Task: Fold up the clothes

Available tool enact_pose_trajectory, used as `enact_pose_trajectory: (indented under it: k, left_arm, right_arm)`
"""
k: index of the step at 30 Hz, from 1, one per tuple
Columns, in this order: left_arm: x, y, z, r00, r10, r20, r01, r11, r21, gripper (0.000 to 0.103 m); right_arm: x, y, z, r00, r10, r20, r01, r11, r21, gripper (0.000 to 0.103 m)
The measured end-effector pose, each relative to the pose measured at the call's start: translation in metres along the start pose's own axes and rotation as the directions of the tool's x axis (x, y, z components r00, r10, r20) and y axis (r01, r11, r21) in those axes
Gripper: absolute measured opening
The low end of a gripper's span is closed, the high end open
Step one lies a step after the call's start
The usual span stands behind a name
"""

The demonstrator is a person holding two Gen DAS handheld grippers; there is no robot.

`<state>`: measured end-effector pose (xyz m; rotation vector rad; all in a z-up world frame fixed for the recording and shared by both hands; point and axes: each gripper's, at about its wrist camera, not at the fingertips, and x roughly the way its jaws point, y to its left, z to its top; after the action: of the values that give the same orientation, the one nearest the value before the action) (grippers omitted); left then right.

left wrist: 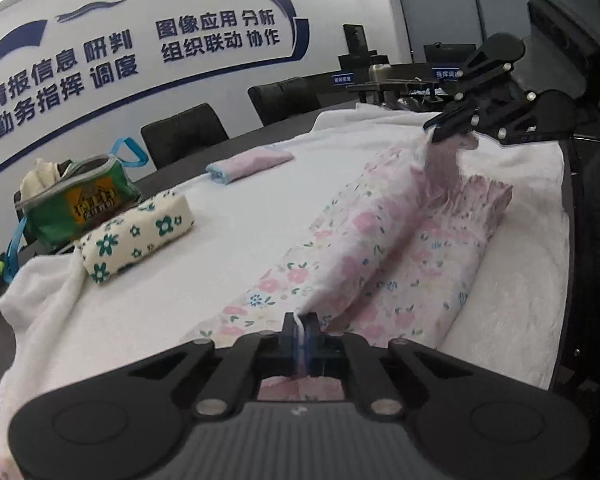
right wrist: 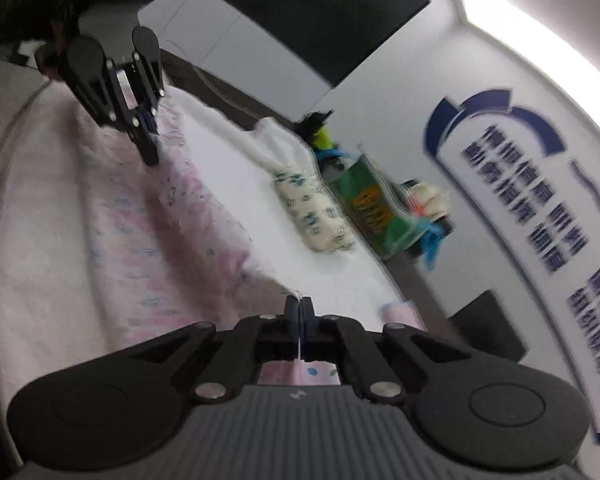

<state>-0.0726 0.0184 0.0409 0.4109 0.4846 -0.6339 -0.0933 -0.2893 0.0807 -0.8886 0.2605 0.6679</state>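
Pink floral garment (left wrist: 364, 240), white towel (left wrist: 148, 312), green-flowered cream bundle (left wrist: 140, 232), green bag (left wrist: 76, 204)

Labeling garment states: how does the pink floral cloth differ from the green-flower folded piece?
The pink floral cloth is mid-fold, stretched between the left claw and right claw; the green-flower piece lies free in a compact bundle. The floral cloth is far larger. Its print is pink, the other's green on cream. Both rest on the white towel.

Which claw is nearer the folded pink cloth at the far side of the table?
Right claw: the pink cloth lies just beside it. Left claw is far across the table from it.
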Motion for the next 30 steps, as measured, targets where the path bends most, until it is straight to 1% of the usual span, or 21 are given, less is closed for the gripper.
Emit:
enact_pose_trajectory:
  k: [1, 2, 3, 4, 7, 8, 9, 10, 12, 13, 15, 16, 18, 20, 22, 24, 25, 26, 28, 29, 30]
  left_arm:
    - [0.002, 0.001, -0.001, 1.000, -0.002, 0.000, 0.002, 1.000, -0.009, 0.002]
    - [0.003, 0.002, -0.002, 1.000, 0.001, -0.001, -0.001, 1.000, -0.019, 0.002]
    - [0.003, 0.002, -0.002, 1.000, 0.007, -0.003, -0.007, 1.000, -0.027, 0.002]
    - [0.003, 0.002, -0.002, 1.000, 0.013, -0.001, -0.013, 0.999, -0.029, 0.002]
    - [0.000, -0.001, -0.001, 1.000, 0.019, 0.000, -0.019, 1.000, -0.023, 0.002]
    - [0.000, -0.001, 0.000, 1.000, 0.020, -0.001, -0.020, 1.000, -0.019, 0.002]
    - [0.001, -0.001, 0.001, 1.000, 0.027, -0.003, -0.027, 0.999, -0.018, 0.002]
    - [0.001, -0.001, 0.002, 0.999, 0.032, -0.005, -0.032, 0.999, -0.017, 0.002]
    - [0.001, 0.000, 0.001, 0.999, 0.035, -0.008, -0.035, 0.999, -0.028, 0.002]
    - [0.001, 0.000, 0.000, 0.999, 0.034, -0.009, -0.035, 0.999, -0.035, 0.002]
    - [-0.001, -0.002, -0.005, 0.999, 0.031, -0.014, -0.031, 0.998, -0.049, 0.002]
    - [-0.002, -0.003, -0.009, 0.999, 0.028, -0.018, -0.029, 0.998, -0.057, 0.002]
    - [0.000, -0.006, -0.021, 0.999, 0.012, -0.044, -0.016, 0.997, -0.082, 0.003]
    - [0.004, -0.008, -0.033, 0.998, 0.004, -0.064, -0.010, 0.996, -0.088, 0.003]
    - [0.002, -0.006, -0.039, 0.999, 0.006, -0.041, -0.011, 0.994, -0.110, 0.004]
    - [-0.003, -0.002, -0.040, 0.999, 0.004, -0.047, -0.010, 0.991, -0.130, 0.009]
    - [-0.006, -0.001, -0.040, 0.999, -0.003, -0.052, -0.005, 0.990, -0.138, 0.014]
    - [-0.006, -0.002, -0.039, 0.999, -0.011, -0.053, 0.003, 0.990, -0.144, 0.024]
    - [-0.004, -0.002, -0.037, 0.998, -0.028, -0.056, 0.019, 0.987, -0.157, 0.035]
    - [-0.003, -0.003, -0.036, 0.998, -0.037, -0.057, 0.027, 0.986, -0.163, 0.039]
    - [-0.002, -0.003, -0.035, 0.997, -0.045, -0.058, 0.035, 0.985, -0.169, 0.042]
  right_arm:
    - [0.008, 0.001, -0.003, 1.000, -0.001, -0.029, 0.001, 1.000, 0.009, 0.007]
    - [0.018, 0.003, -0.006, 0.999, -0.006, -0.053, 0.007, 1.000, 0.006, 0.023]
    - [0.027, 0.007, -0.011, 0.997, 0.004, -0.071, -0.004, 1.000, -0.006, 0.041]
    - [0.036, 0.011, -0.015, 0.996, 0.025, -0.085, -0.027, 0.999, -0.019, 0.044]
    - [0.057, 0.022, -0.025, 0.988, 0.089, -0.123, -0.094, 0.995, -0.035, 0.043]
    - [0.063, 0.024, -0.028, 0.986, 0.099, -0.136, -0.105, 0.994, -0.037, 0.033]
    - [0.067, 0.025, -0.028, 0.983, 0.105, -0.147, -0.112, 0.993, -0.038, 0.005]
    - [0.067, 0.023, -0.027, 0.984, 0.099, -0.146, -0.106, 0.994, -0.040, 0.001]
    - [0.062, 0.017, -0.020, 0.992, 0.044, -0.119, -0.050, 0.997, -0.051, 0.001]
    - [0.054, 0.016, -0.015, 0.996, 0.001, -0.094, -0.007, 0.998, -0.063, 0.001]
    - [0.034, 0.015, -0.005, 0.996, -0.086, -0.037, 0.083, 0.993, -0.084, 0.000]
    - [0.026, 0.018, -0.002, 0.994, -0.104, -0.027, 0.101, 0.990, -0.095, 0.000]
    - [0.013, 0.033, 0.000, 0.994, -0.096, -0.046, 0.090, 0.989, -0.121, 0.000]
    - [0.013, 0.052, -0.007, 0.994, -0.068, -0.089, 0.055, 0.989, -0.138, 0.001]
    - [0.024, 0.069, -0.020, 0.987, -0.068, -0.146, 0.046, 0.988, -0.150, 0.002]
    - [0.033, 0.080, -0.032, 0.975, -0.083, -0.205, 0.044, 0.981, -0.189, 0.002]
    - [0.032, 0.081, -0.035, 0.972, -0.078, -0.220, 0.032, 0.978, -0.206, 0.003]
    - [0.027, 0.076, -0.034, 0.972, -0.066, -0.223, 0.022, 0.981, -0.194, 0.006]
    - [0.015, 0.058, -0.029, 0.974, -0.042, -0.221, 0.014, 0.992, -0.126, 0.026]
    - [0.008, 0.049, -0.025, 0.978, -0.024, -0.207, 0.006, 0.996, -0.086, 0.046]
    - [0.003, 0.041, -0.022, 0.984, 0.003, -0.176, -0.011, 0.999, -0.048, 0.053]
